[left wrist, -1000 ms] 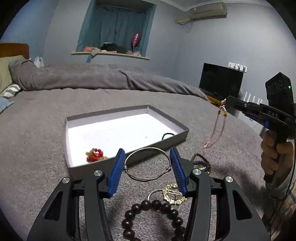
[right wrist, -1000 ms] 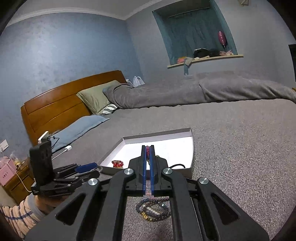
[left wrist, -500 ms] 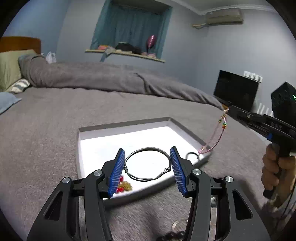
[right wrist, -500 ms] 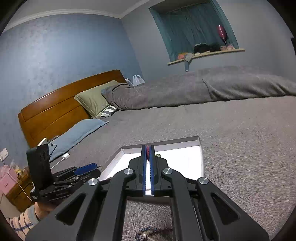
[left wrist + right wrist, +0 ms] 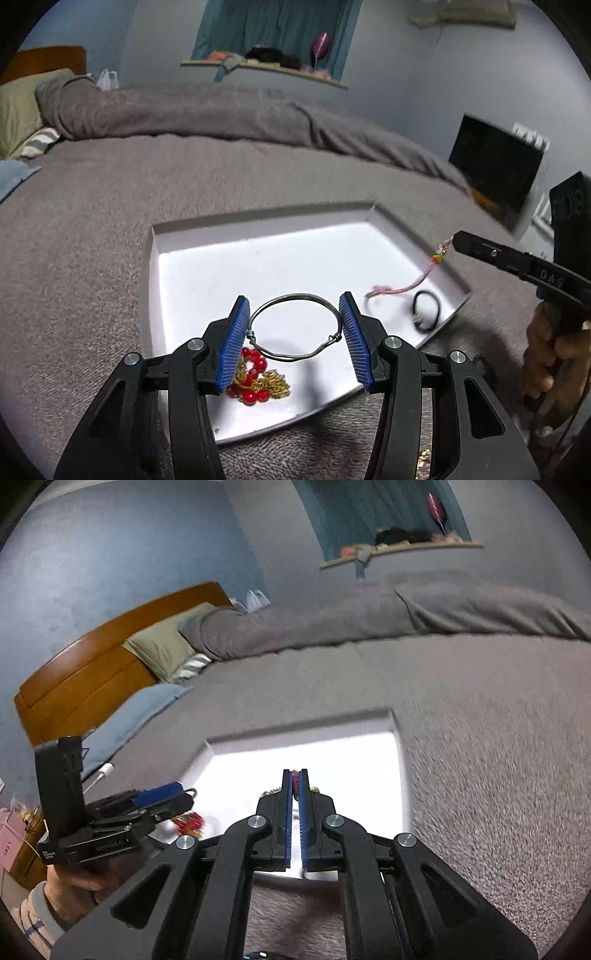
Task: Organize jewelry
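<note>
Between the ribbed blue fingers (image 5: pixel 236 341) sits a thin, dull-grey metal wire bangle (image 5: pixel 294 326). Beyond them, the shallow tray (image 5: pixel 413 240) looks like matt white card, on a rough grey cloth bedspread (image 5: pixel 92 221). Below the bangle lie glossy red beads (image 5: pixel 253 369).

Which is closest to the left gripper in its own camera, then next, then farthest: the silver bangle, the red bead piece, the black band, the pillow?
1. Silver bangle: held between the left gripper pads.
2. Red bead piece: below the left pad, in the white tray.
3. Black band: tray's right corner.
4. Pillow: far left, at the bedhead.
</note>
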